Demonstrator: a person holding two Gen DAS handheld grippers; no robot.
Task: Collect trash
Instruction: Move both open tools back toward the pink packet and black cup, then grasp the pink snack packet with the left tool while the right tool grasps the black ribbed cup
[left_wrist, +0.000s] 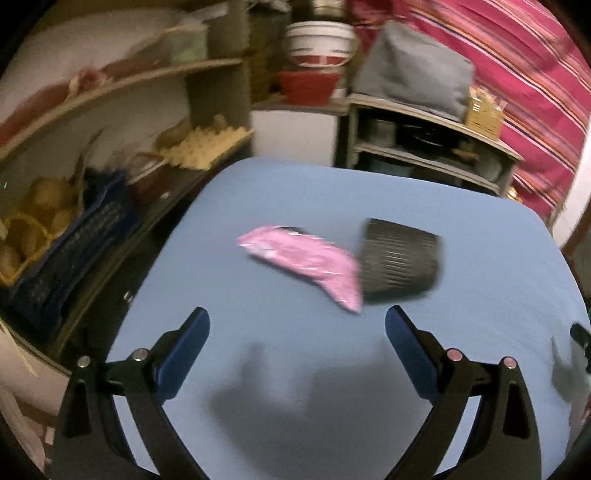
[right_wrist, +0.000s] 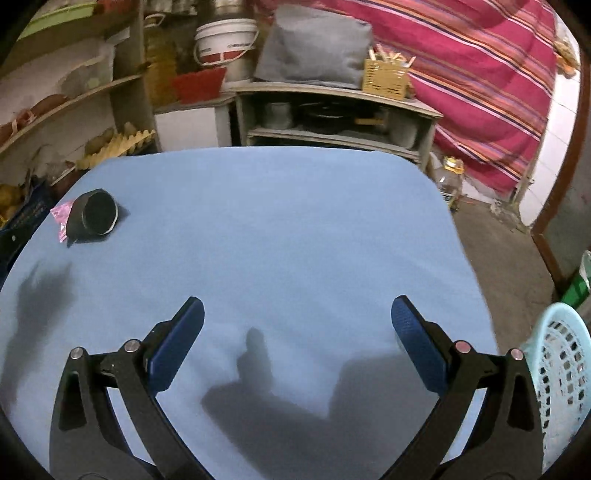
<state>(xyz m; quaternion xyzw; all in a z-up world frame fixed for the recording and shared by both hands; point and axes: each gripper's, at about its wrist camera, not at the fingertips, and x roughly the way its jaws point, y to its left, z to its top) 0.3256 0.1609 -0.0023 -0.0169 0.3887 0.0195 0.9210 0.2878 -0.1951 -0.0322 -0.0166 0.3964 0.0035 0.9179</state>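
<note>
Over on the left, the left gripper (left_wrist: 297, 326) hangs above the blue cloth-covered surface (left_wrist: 295, 369) with its fingers (left_wrist: 184, 350) spread wide and nothing between them. Ahead of those blue, rubbery-looking pads lies the trash: a crumpled pink plastic wrapper (left_wrist: 303, 260), glossy and creased, stretched at a slant across the cloth, its near corner pointing back toward the right-hand finger but well short of it. Touching the wrapper's right end is a black ribbed cup (left_wrist: 400, 258), tipped on its side, its wall scored with fine vertical grooves; motion blur softens both things. From the right wrist view the same cup (right_wrist: 94, 216) shows its round, dark mouth, with the pink wrapper (right_wrist: 61, 218) peeking out behind its left side, both far out at the left edge of the surface (right_wrist: 277, 221). The right gripper (right_wrist: 297, 317) is well apart from them, poised over bare blue cloth, its fingers (right_wrist: 415, 339) likewise parted wide and empty; the pads have a fine dimpled texture on black hinged arms with silver pins. Soft grey shadows of the grippers fall on the smooth, slightly rumpled cloth. At the far right, just off the surface's edge, stands a pale aqua plastic basket (right_wrist: 561, 365) with a perforated, lattice-like wall.
</note>
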